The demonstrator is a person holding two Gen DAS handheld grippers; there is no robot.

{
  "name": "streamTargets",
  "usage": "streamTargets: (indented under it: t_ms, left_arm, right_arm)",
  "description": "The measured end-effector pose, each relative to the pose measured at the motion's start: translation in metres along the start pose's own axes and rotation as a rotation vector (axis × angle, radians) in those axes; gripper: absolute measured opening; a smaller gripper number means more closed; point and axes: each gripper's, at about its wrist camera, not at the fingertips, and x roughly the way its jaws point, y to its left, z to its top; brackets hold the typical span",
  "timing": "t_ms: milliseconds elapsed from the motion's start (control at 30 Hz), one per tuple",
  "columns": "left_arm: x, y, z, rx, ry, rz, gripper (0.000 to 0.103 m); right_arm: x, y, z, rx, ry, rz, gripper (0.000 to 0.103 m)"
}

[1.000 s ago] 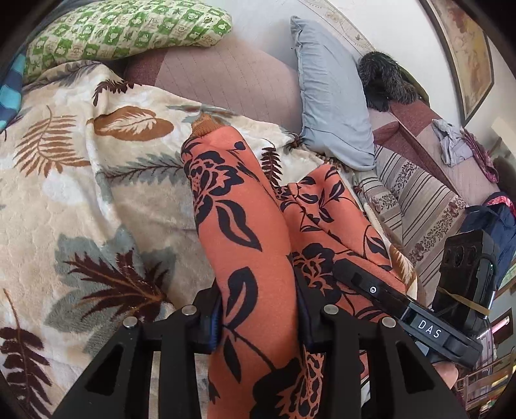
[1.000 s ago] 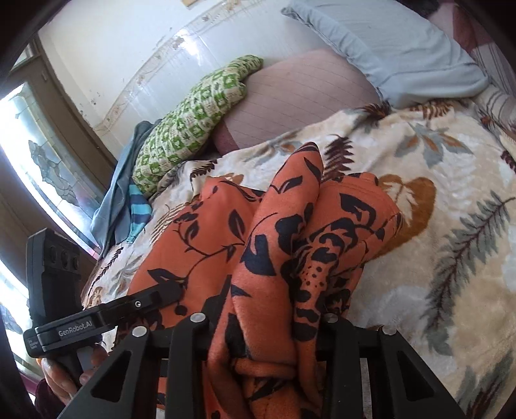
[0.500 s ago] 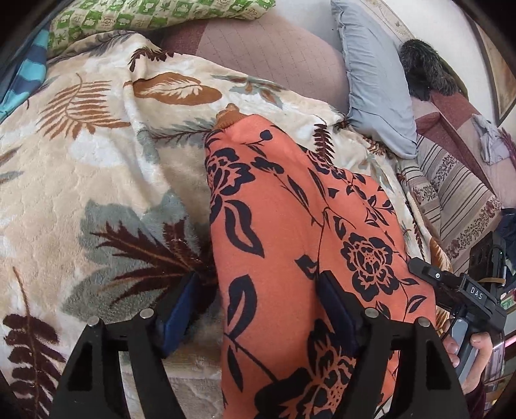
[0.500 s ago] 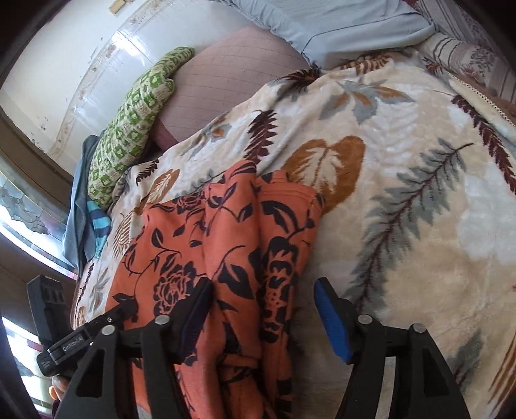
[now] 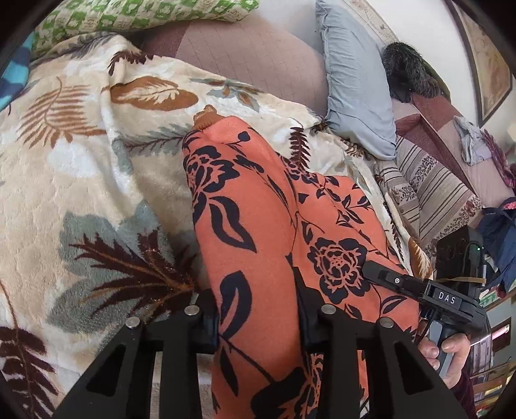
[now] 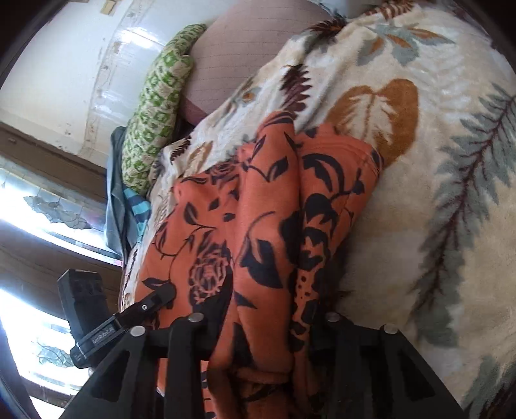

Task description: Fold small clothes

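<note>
An orange garment with black flowers (image 5: 258, 232) lies on a cream leaf-patterned blanket (image 5: 80, 180). My left gripper (image 5: 258, 322) is shut on its near end, the cloth bunched between the fingers. In the right wrist view the same garment (image 6: 264, 225) is gathered in folds, and my right gripper (image 6: 264, 332) is shut on its near edge. The right gripper also shows in the left wrist view (image 5: 419, 287), held by a hand at the garment's right side. The left gripper shows in the right wrist view (image 6: 125, 322) at the lower left.
A grey-blue pillow (image 5: 354, 90), a mauve quilted cushion (image 5: 251, 54) and a green patterned pillow (image 5: 138, 16) lie at the head of the bed. A striped cover (image 5: 432, 193) and loose clothes (image 5: 471, 138) are at the right. A window (image 6: 42, 206) is on the left.
Half a second ago both grippers were open around the garment laid flat. Now both have closed on the cloth, and the garment is bunched between the fingers again.
</note>
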Motion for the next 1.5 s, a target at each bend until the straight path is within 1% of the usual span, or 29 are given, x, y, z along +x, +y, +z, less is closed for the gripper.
streamTargets:
  t_ms: [67,200,333,400,433,467,500,533,567,600,633,667,700,767,800,833,900,967,1033,1067,1100,1133,1167,1233,1267,1300,1333,1433,1500]
  left_arm:
    - [-0.007,-0.007,0.004,0.028,-0.023,-0.014,0.035]
    - [-0.027,-0.01,0.017,0.057,-0.098,-0.006,0.035]
    - [-0.048,0.001,0.032,0.058,-0.202,0.03,0.035]
    - [-0.047,0.013,0.038,0.041,-0.232,0.077,0.035]
    - [-0.041,0.019,0.04,0.035,-0.232,0.13,0.038]
    - [-0.032,0.028,0.04,0.018,-0.216,0.201,0.046]
    - [-0.02,0.037,0.04,-0.005,-0.177,0.283,0.049]
    - [-0.005,0.049,0.038,-0.026,-0.111,0.368,0.059]
    - [0.003,0.062,0.036,-0.059,-0.082,0.399,0.079]
    - [0.001,0.075,0.034,-0.122,-0.101,0.375,0.085]
    - [-0.002,0.083,0.035,-0.187,-0.097,0.336,0.086]
    - [-0.005,0.085,0.035,-0.213,-0.094,0.314,0.086]
    - [-0.009,0.083,0.036,-0.2,-0.106,0.321,0.086]
    - [-0.019,0.07,0.034,-0.129,-0.156,0.41,0.085]
    - [-0.026,0.061,0.033,-0.092,-0.188,0.45,0.085]
    - [-0.033,0.053,0.031,-0.054,-0.219,0.467,0.085]
    - [-0.047,0.037,0.027,0.01,-0.26,0.466,0.085]
    - [-0.06,0.025,0.018,0.049,-0.3,0.473,0.085]
    - [-0.062,0.018,0.01,0.08,-0.304,0.505,0.085]
    - [-0.059,0.017,0.007,0.096,-0.274,0.542,0.085]
    - [-0.051,0.018,0.006,0.108,-0.231,0.592,0.085]
    - [-0.041,0.022,0.003,0.115,-0.176,0.646,0.085]
    - [-0.033,0.028,-0.002,0.118,-0.128,0.677,0.087]
    - [-0.03,0.037,-0.009,0.098,-0.111,0.665,0.087]
    - [-0.033,0.037,-0.013,0.093,-0.111,0.658,0.087]
    - [-0.035,0.037,-0.014,0.103,-0.113,0.661,0.087]
    - [-0.035,0.036,-0.016,0.122,-0.111,0.664,0.087]
    - [-0.034,0.038,-0.02,0.122,-0.105,0.659,0.088]
    - [-0.036,0.039,-0.021,0.107,-0.103,0.647,0.087]
  right_arm:
    - [-0.008,0.026,0.0,-0.109,-0.061,-0.02,0.033]
    - [-0.02,0.065,0.006,-0.229,-0.188,0.017,0.033]
    - [-0.016,0.082,0.019,-0.254,-0.262,0.051,0.033]
    - [-0.003,0.084,0.028,-0.237,-0.277,0.058,0.033]
    - [0.009,0.081,0.033,-0.218,-0.26,0.058,0.033]
    - [0.024,0.075,0.037,-0.197,-0.226,0.049,0.037]
    - [0.042,0.068,0.039,-0.171,-0.178,0.023,0.037]
    - [0.064,0.059,0.04,-0.144,-0.107,-0.013,0.05]
    - [0.084,0.049,0.038,-0.109,-0.03,-0.065,0.07]
    - [0.098,0.04,0.035,-0.068,0.02,-0.078,0.073]
    - [0.093,0.039,0.034,-0.067,-0.014,-0.058,0.074]
    - [0.086,0.043,0.037,-0.068,-0.012,-0.052,0.074]
    - [0.079,0.046,0.038,-0.067,-0.011,-0.053,0.074]
    - [0.06,0.051,0.035,-0.075,-0.05,-0.05,0.074]
    - [0.049,0.055,0.034,-0.093,-0.076,-0.073,0.074]
    - [0.038,0.061,0.031,-0.13,-0.113,-0.105,0.074]
    - [0.016,0.078,0.022,-0.236,-0.191,-0.163,0.074]
    - [-0.003,0.097,0.008,-0.34,-0.253,-0.15,0.074]
    - [-0.011,0.117,-0.004,-0.431,-0.296,-0.133,0.072]
    - [-0.009,0.126,-0.012,-0.464,-0.287,-0.123,0.065]
    - [-0.003,0.132,-0.017,-0.486,-0.249,-0.119,0.061]
    - [0.009,0.137,-0.023,-0.503,-0.193,-0.134,0.053]
    - [0.025,0.137,-0.031,-0.519,-0.126,-0.174,0.046]
    - [0.065,0.127,-0.049,-0.546,0.073,-0.281,0.042]
    - [0.073,0.125,-0.059,-0.597,0.093,-0.307,0.043]
    - [0.069,0.13,-0.065,-0.664,0.052,-0.32,0.043]
    - [0.066,0.132,-0.067,-0.679,0.06,-0.331,0.043]
    - [0.058,0.122,-0.069,-0.582,0.05,-0.305,0.044]
    - [0.053,0.123,-0.071,-0.59,0.043,-0.317,0.044]
